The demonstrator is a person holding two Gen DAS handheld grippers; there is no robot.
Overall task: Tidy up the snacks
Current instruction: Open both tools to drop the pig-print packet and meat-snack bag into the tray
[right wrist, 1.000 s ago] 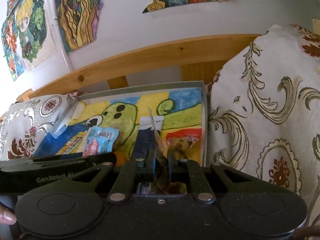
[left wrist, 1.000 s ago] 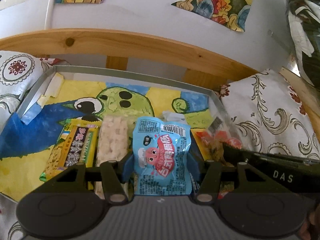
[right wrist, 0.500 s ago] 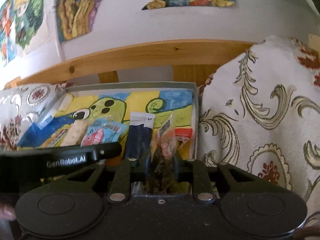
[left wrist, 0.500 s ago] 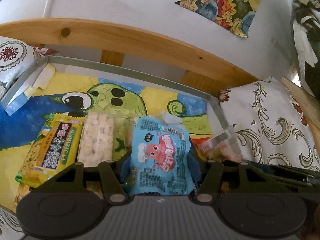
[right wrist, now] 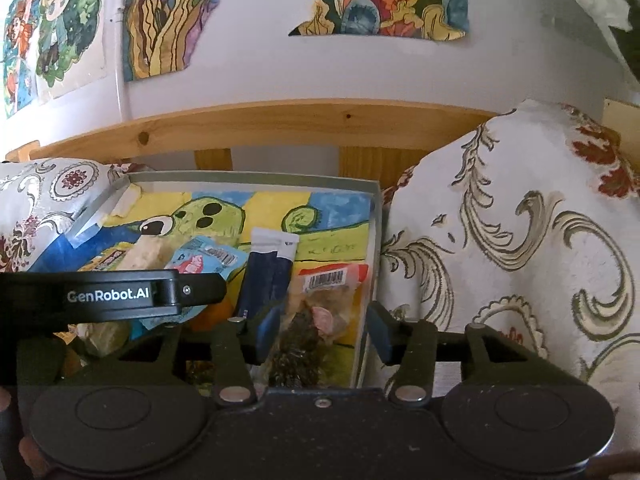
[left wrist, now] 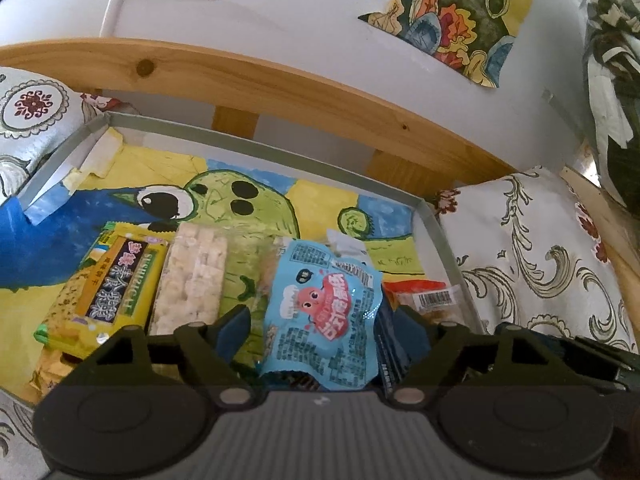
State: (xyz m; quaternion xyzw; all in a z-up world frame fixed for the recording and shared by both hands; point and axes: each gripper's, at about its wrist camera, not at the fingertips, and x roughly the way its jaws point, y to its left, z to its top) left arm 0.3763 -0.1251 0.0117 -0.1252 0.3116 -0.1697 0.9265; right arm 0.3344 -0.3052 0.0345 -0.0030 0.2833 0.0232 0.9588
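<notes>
Half a second earlier our right gripper (right wrist: 322,336) had been pinched on the clear, brown-filled snack bag with a barcode label (right wrist: 320,312); at this moment its blue pads stood wide apart and the bag lay loose between them, against the right wall of the shallow grey tray with the cartoon-painted floor (right wrist: 370,216). We judged that bag delivered.

Our left gripper (left wrist: 320,330) had also spread, its fingers (left wrist: 234,330) now clear of the light-blue foil packet printed with a red octopus (left wrist: 324,312), which rested in the tray between them, leaning over the dark navy sachet with a white end (right wrist: 272,268).

Left of it the clear pack of pale puffed squares (left wrist: 192,276) and the yellow-green wrapped bar with a dark label (left wrist: 112,284) lay side by side, so the snacks formed a rough row along the tray's near edge.

Both grippers gaped and held nothing; the placing step looked finished for these two packets, and pulling back without dragging them seemed the sensible next move
</notes>
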